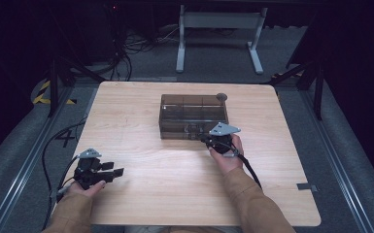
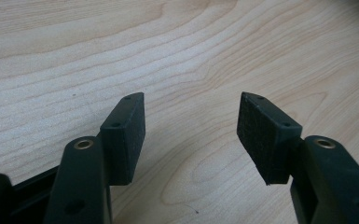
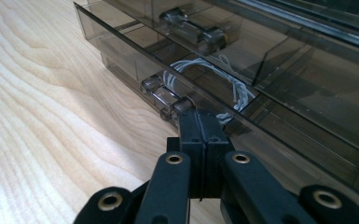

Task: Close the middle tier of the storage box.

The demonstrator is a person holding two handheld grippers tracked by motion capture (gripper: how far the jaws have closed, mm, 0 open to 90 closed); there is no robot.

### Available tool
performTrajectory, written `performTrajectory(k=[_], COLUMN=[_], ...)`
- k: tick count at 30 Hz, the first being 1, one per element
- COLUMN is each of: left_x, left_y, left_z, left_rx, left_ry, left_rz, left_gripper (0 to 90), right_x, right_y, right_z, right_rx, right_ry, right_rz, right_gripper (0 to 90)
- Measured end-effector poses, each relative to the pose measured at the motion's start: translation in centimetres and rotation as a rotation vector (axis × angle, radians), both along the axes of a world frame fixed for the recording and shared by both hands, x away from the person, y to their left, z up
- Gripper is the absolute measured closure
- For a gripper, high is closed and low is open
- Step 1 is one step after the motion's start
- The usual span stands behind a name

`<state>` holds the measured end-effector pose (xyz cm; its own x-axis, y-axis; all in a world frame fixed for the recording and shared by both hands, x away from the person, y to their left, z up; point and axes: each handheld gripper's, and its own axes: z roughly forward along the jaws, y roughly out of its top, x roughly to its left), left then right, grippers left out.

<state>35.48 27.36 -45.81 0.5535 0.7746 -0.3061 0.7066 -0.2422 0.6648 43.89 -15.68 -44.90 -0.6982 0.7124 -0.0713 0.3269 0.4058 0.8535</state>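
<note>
A smoky see-through drawer box stands on the wooden table, a little behind its middle. In the right gripper view its lower drawer has a clear bar handle, and a bundle of white cord lies inside. A second clear handle sits on the drawer above. My right gripper is shut, jaws pressed flat together, with its tips at the right end of the lower handle and nothing seen between them. My left gripper rests open over bare wood near the table's front left.
A small dark round thing sits at the box's back right corner. Beyond the table stands a white desk frame. Cables trail on the floor at the left, near yellow-black tape.
</note>
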Motion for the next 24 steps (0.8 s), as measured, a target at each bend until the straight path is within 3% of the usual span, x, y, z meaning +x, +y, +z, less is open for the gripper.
performTrajectory(k=[24], left_x=[0.3], left_y=[-0.3], left_z=[0.0], left_rx=[0.0], left_ry=[-0.001], left_rz=[-0.011], left_gripper=[42.9], right_x=[1.2], right_y=[0.2], right_z=[-0.3], right_rx=[0.005], right_ry=[-0.008], right_rz=[-0.032], right_gripper=[90.0])
